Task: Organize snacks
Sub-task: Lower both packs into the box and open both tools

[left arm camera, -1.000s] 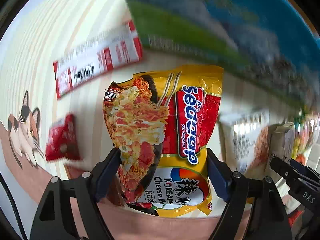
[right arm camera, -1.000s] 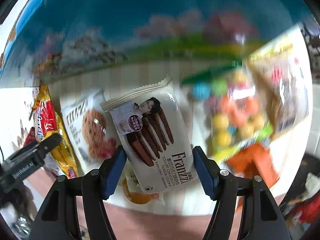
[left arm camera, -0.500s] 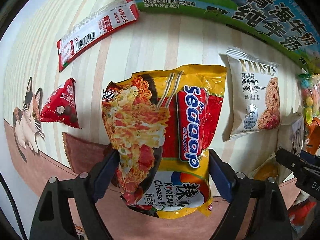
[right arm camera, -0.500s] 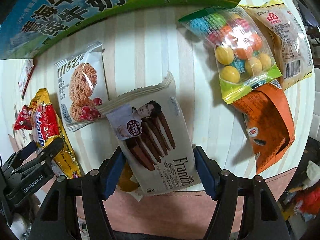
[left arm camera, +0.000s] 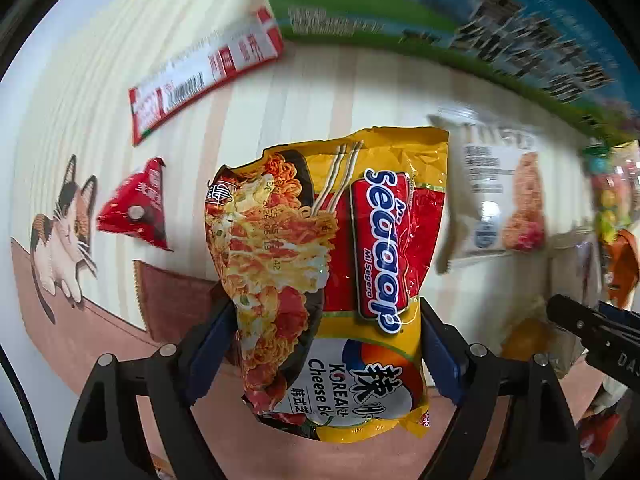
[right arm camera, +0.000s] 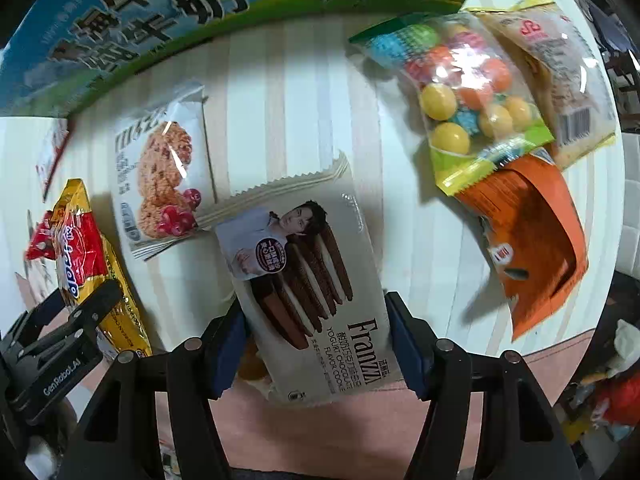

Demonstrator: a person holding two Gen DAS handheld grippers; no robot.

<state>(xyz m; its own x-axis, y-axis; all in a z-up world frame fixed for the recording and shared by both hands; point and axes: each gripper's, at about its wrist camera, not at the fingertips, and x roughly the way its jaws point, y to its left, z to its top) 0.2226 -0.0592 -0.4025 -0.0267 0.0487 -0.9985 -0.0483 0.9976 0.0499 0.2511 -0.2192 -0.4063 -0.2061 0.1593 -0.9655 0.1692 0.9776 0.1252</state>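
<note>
Both grippers are loaded here. The left gripper point(left arm camera: 324, 344) has its blue-padded fingers point(left arm camera: 210, 344) pressed against the sides of the yellow-and-red crinkly plastic instant noodle packet point(left arm camera: 332, 272), which hangs lifted above the cream striped tablecloth point(left arm camera: 312, 92). Over on the other side, the right gripper point(right arm camera: 316, 340) pinches the lower end of the pale grey foil packet of chocolate stick cookies point(right arm camera: 304, 280), its serrated top edge pointing away towards the big blue-and-green milk carton box point(right arm camera: 160, 12).

Plenty is lying on the cloth: a white oat cookie packet point(right arm camera: 164, 168) just beside the held cookies, a clear bag of coloured candy balls point(right arm camera: 456, 96) overlapping an orange pouch point(right arm camera: 532, 248), and on the left a small red triangular packet point(left arm camera: 138, 212) and a long red-and-white sachet point(left arm camera: 204, 76).

Now, the risks. That noodle packet is puffy and slick, gripped low, most of its length sticking out past the pads; a quick swing could let it slide out or twist. A harder squeeze could crush the noodles inside. The cookie packet is held by one end too, so its free end may droop and snag the oat cookie packet on the way down. And the two grippers sit close together, each visible at the edge of the other's view, so a collision is possible if they cross.
</note>
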